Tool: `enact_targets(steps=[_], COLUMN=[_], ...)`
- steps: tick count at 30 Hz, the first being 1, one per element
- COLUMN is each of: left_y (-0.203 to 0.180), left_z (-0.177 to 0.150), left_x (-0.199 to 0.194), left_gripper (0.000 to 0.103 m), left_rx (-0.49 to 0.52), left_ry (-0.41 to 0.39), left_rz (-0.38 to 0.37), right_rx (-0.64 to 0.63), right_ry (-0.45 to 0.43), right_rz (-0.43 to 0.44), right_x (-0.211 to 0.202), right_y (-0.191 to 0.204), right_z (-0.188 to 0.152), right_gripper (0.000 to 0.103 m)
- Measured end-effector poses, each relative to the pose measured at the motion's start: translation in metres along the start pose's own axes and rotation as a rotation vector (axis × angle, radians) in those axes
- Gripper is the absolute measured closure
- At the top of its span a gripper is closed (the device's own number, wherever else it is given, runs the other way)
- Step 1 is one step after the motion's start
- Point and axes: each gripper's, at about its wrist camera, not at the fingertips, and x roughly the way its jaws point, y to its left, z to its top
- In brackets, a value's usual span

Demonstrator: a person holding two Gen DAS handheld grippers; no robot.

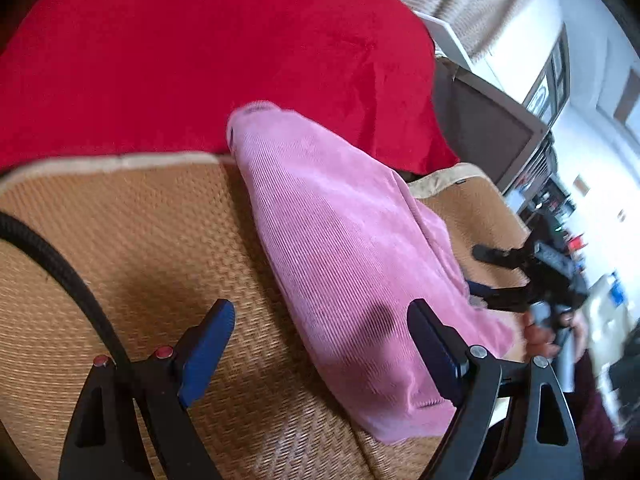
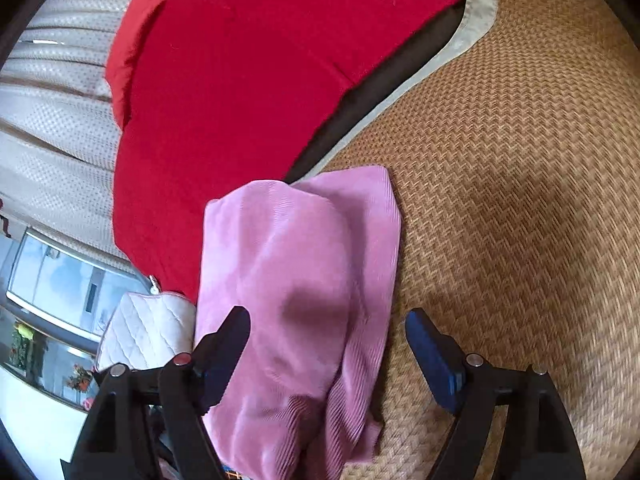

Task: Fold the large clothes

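A pink ribbed garment (image 1: 344, 264) lies folded in a long bundle on a woven straw mat (image 1: 132, 248). My left gripper (image 1: 320, 344) is open and empty, just above the mat, with its right finger beside the garment's near end. The right gripper (image 1: 500, 276) shows at the garment's far side in the left wrist view. In the right wrist view the garment (image 2: 304, 280) lies between the spread fingers of my right gripper (image 2: 328, 344), which is open and holds nothing. The straw mat (image 2: 512, 200) lies to its right.
A red blanket (image 1: 200, 60) covers the bed beyond the mat and shows in the right wrist view (image 2: 240, 100). A white quilted bag (image 2: 148, 332) sits at the garment's left. Pale curtains (image 2: 56, 120), a window and furniture lie past the bed edge.
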Motion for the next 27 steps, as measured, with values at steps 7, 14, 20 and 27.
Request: enact_targets(steps=[7, 14, 20, 27], left_y=[0.009, 0.004, 0.002, -0.013], left_z=[0.004, 0.004, 0.008, 0.012], left_x=[0.026, 0.053, 0.062, 0.056], left_gripper=[0.015, 0.015, 0.015, 0.049], left_rx=[-0.097, -0.124, -0.165, -0.103], left_ry=[0.087, 0.163, 0.145, 0.059], left_rz=[-0.145, -0.225, -0.258, -0.234], right_rx=[-0.033, -0.074, -0.124, -0.223], right_ry=[0.083, 0.145, 0.166, 0.156], right_rz=[-0.022, 0.029, 0.087, 0.064], right_x=[0.03, 0.061, 0.076, 0.087], right_y=[-0.006, 0.005, 0.02, 0.05], right_z=[0.008, 0.015, 0.01, -0.002], right_gripper=[0.02, 0.019, 0.019, 0.046])
